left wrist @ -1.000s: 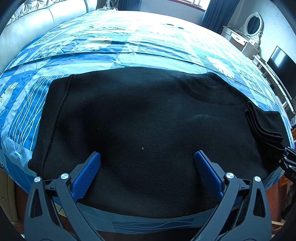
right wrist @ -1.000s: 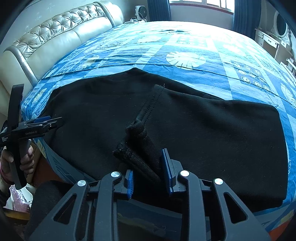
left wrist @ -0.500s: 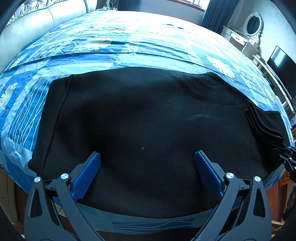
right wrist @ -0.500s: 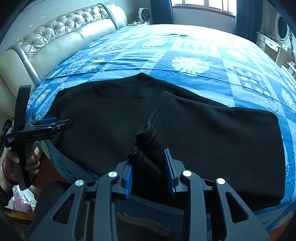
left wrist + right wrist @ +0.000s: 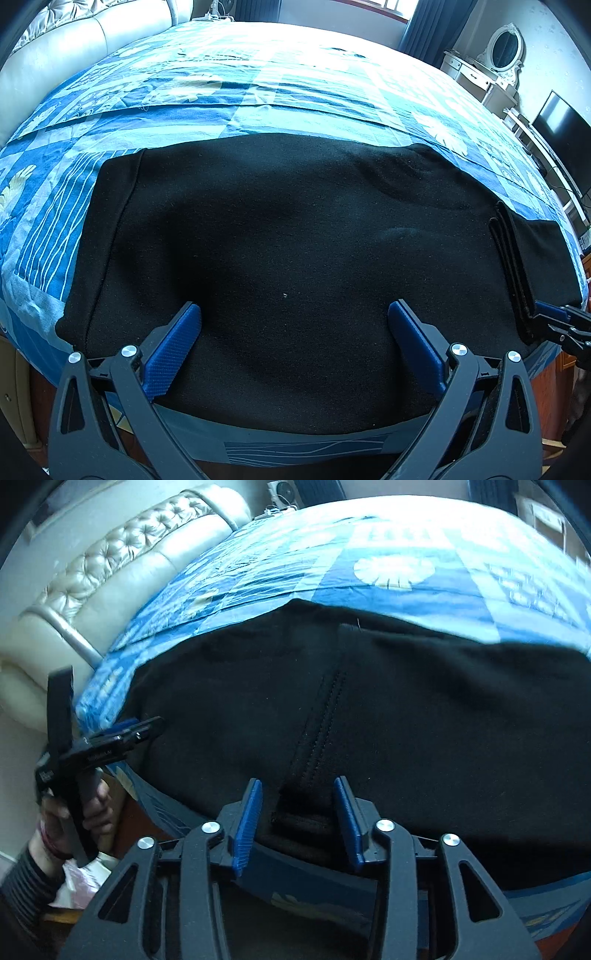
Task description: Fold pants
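Observation:
Black pants (image 5: pixel 295 236) lie flat across the near edge of the bed, with the ribbed cuffs (image 5: pixel 511 266) folded over onto the fabric at the right. My left gripper (image 5: pixel 294 314) is wide open, hovering over the pants near their front edge, holding nothing. In the right wrist view the pants (image 5: pixel 406 709) fill the middle, and the stitched cuff edge (image 5: pixel 321 734) runs toward me. My right gripper (image 5: pixel 297 794) is open with the cuff lying loose between its fingers. The left gripper (image 5: pixel 122 734) shows at the left in a hand.
A blue patchwork bedspread (image 5: pixel 258 92) covers the bed. A tufted cream headboard (image 5: pixel 110 590) stands at the left. A dresser with a mirror (image 5: pixel 495 62) and a dark TV (image 5: pixel 561 125) stand at the right. The bed's front edge (image 5: pixel 295 446) is right below my left gripper.
My right gripper has opened and let go of the cuff, which now lies flat on the pants; the view has tilted and come lower. My left gripper has stayed in place, open.

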`<state>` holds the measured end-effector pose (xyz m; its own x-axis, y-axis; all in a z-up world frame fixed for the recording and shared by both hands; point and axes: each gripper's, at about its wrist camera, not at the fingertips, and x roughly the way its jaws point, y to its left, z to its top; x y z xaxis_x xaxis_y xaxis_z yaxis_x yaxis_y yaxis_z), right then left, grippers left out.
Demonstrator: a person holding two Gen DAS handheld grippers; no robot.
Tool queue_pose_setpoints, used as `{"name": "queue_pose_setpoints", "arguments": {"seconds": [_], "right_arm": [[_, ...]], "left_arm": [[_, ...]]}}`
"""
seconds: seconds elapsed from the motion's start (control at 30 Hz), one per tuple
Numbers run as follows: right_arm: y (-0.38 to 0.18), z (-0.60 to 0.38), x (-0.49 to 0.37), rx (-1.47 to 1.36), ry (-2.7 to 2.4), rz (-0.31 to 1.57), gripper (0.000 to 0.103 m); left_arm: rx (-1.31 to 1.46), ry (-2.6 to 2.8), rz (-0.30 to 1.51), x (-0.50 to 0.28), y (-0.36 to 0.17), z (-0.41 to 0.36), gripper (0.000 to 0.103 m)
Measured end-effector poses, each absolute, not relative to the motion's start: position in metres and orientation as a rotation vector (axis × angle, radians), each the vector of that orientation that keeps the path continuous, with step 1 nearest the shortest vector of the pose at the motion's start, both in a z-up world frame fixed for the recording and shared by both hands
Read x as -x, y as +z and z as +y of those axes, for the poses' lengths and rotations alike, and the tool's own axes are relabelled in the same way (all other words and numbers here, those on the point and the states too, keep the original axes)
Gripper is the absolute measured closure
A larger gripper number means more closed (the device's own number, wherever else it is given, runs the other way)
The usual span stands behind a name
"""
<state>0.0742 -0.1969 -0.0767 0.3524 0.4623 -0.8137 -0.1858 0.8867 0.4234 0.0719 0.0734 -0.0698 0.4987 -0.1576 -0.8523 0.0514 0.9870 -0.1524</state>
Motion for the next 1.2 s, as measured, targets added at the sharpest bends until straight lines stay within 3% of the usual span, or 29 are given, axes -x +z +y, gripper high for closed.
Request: {"name": "queue_pose_setpoints", "arguments": {"seconds": [0.43, 0.67, 0.83, 1.03, 1.2], "right_arm": [[-0.085, -0.223, -0.079, -0.545, 0.521, 1.148, 0.058], [-0.032, -0.273, -0.064, -0.591, 0.511, 0.966, 0.058], [-0.017, -0.358, -0.057, -0.637, 0.319, 0.847, 0.048], [-0.077, -0.45, -0.047, -0.892, 0.165, 0.889, 0.046], [-0.132, -0.455, -0.035, -1.109, 0.281, 0.979, 0.046]], "left_arm": [[0.104, -0.132, 1.039, -0.073, -0.068, 0.073, 0.002], [0.099, -0.14, 1.035, -0.073, -0.069, 0.073, 0.002], [0.097, -0.143, 1.031, -0.072, -0.07, 0.073, 0.002], [0.095, -0.143, 1.029, -0.071, -0.07, 0.073, 0.002], [0.093, -0.141, 1.025, -0.071, -0.07, 0.073, 0.002]]}}
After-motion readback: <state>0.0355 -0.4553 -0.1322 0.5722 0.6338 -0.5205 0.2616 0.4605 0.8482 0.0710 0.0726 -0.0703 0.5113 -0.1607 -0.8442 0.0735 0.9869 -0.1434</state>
